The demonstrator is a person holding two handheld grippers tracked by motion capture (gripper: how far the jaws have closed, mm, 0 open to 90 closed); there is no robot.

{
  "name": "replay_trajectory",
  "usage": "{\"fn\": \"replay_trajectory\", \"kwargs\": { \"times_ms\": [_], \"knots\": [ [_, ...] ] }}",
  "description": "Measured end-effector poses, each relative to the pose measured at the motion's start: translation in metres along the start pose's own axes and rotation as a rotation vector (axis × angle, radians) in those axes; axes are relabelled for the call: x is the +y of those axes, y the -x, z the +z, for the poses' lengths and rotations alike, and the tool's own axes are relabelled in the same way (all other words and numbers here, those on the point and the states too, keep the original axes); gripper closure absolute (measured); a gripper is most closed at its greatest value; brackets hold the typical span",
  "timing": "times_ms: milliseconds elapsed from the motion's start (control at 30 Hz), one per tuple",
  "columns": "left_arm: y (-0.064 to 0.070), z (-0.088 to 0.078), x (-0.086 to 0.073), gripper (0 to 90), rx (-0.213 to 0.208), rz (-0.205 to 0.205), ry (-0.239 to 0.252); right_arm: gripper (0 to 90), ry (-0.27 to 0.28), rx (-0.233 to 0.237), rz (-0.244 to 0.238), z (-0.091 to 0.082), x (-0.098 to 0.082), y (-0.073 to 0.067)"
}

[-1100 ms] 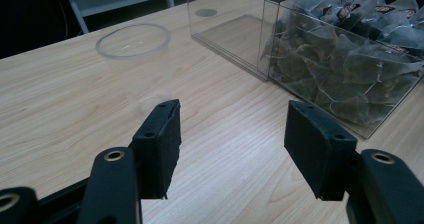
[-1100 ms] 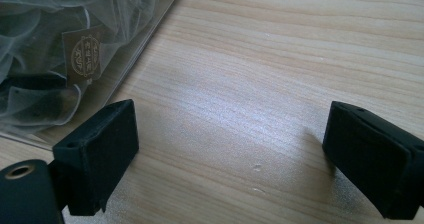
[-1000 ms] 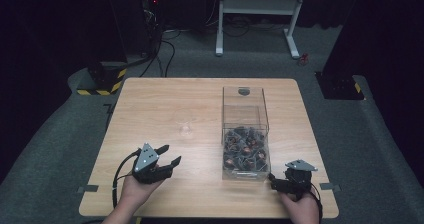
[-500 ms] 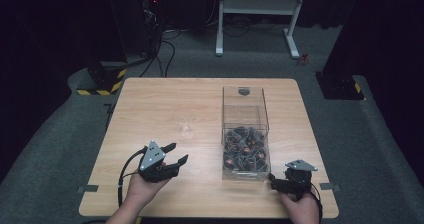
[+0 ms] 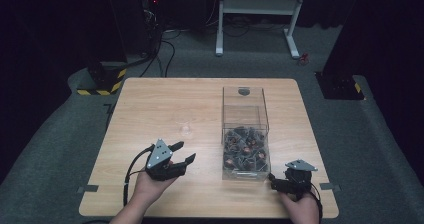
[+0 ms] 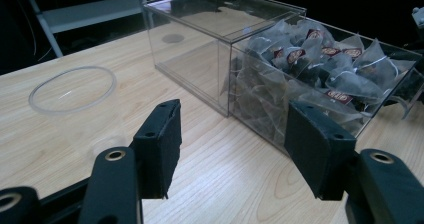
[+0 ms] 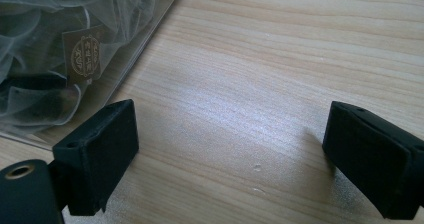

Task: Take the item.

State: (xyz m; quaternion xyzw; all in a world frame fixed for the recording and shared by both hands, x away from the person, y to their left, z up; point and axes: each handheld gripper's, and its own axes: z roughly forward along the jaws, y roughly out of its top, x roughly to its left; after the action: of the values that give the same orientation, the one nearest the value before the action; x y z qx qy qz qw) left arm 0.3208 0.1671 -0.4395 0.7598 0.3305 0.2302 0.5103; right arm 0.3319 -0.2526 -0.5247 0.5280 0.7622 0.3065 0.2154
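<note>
Both grippers at the clear box, jaws apart and empty

Left gripper (image 5: 179, 153) hovers left of the clear box (image 5: 245, 134) of tea bags (image 6: 320, 59); right gripper (image 5: 274, 180) rests on the wooden surface (image 5: 150, 109) at its near right corner.

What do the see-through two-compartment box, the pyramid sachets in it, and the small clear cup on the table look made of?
See-through two-compartment box: likely acrylic, with glossy, sharp-edged rigid walls. Pyramid sachets: fine translucent mesh, probably nylon, crinkled, with dark paper-like tags. Small clear cup: thin transparent plastic or glass; I cannot tell which. Table: light wood grain, matte.
</note>
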Motion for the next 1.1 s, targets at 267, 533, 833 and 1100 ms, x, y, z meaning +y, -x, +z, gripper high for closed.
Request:
{"fn": "replay_trajectory", "kwargs": {
  "times_ms": [267,533,833,1100],
  "knots": [
    [0.004,0.006,0.005,40.7,-0.017,-0.004,0.011,7.5,0.0,0.0,0.0,0.0,0.0,0.0],
    [0.009,0.013,0.008,41.0,-0.034,-0.004,0.013,7.5,0.0,0.0,0.0,0.0,0.0,0.0],
    [0.014,0.02,0.011,41.6,-0.056,0.005,0.004,7.5,0.0,0.0,0.0,0.0,0.0,0.0],
    [0.02,0.027,0.013,41.5,-0.071,0.002,0.006,7.5,0.0,0.0,0.0,0.0,0.0,0.0]
  ]
}}
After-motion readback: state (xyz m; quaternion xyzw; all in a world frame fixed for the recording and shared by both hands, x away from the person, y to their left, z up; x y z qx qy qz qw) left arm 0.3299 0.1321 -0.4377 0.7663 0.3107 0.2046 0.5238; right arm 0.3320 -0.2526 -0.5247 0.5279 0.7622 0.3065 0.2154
